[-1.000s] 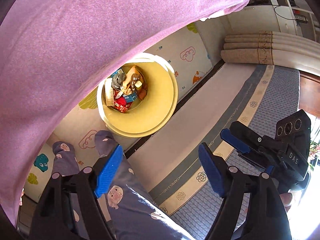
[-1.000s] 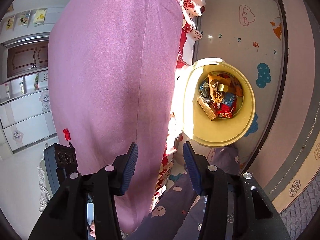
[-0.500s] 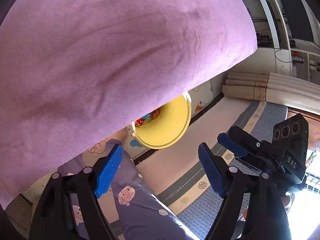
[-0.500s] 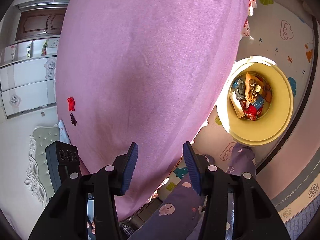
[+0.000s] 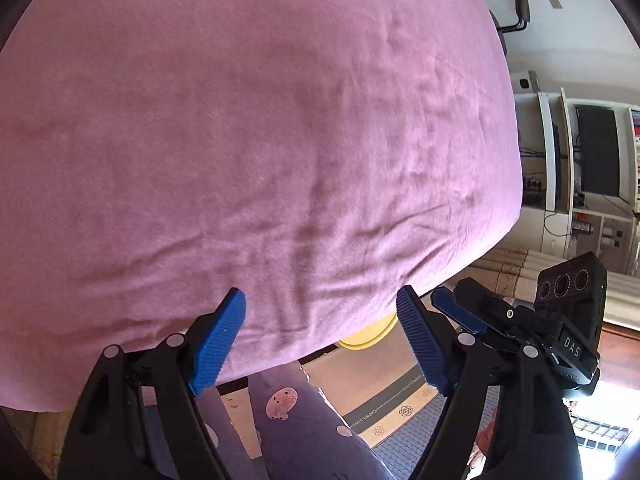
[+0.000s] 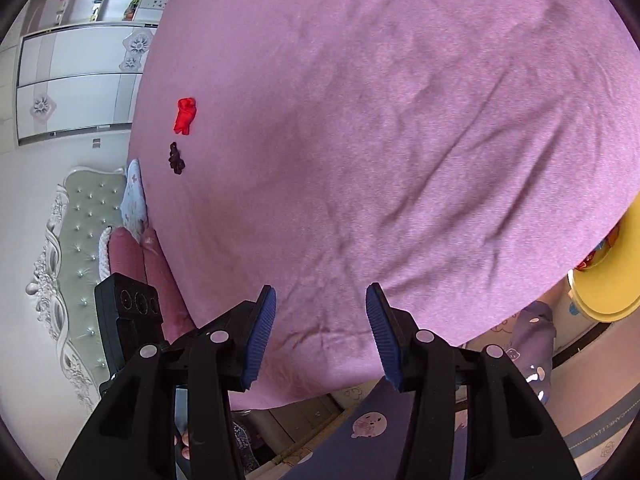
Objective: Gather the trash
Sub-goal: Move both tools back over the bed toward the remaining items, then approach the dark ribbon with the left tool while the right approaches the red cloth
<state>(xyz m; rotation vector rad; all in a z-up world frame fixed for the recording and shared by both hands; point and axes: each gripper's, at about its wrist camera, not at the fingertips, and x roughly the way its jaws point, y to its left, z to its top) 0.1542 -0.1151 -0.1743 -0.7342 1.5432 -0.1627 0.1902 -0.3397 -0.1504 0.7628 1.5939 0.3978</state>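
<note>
Left gripper (image 5: 320, 332): seen at the bottom of the left wrist view, its blue ribbed pads spread wide with nothing between them – only pink cloth lay behind the gap.
Right gripper (image 6: 320, 336): seen at the bottom of the right wrist view, its dark blue pads set apart at a moderate gap, nothing clasped. The same gripper (image 5: 520, 320) was also caught at the lower right of the left wrist view, black-bodied with a three-lens block.
Pink sheet (image 5: 256, 140): most of both frames was filled by it; soft creases were seen running toward the lower edge.
Red scrap (image 6: 185, 116): a small crumpled red piece was found lying on the sheet at the upper left of the right wrist view.
Dark scrap (image 6: 176, 158): a small blackish piece was seen just below the red one, apart from it – well away from both grippers.
Yellow bin (image 6: 612, 280): cut off at the right edge of the right wrist view, coloured wrappers glimpsed inside; in the left wrist view only a sliver of its rim (image 5: 366, 336) was shown under the sheet's edge.
Patterned trouser leg (image 5: 304, 420): purple with cartoon prints, seen at the bottom centre.
Headboard (image 6: 76, 248): pale tufted, at the left of the right wrist view.
</note>
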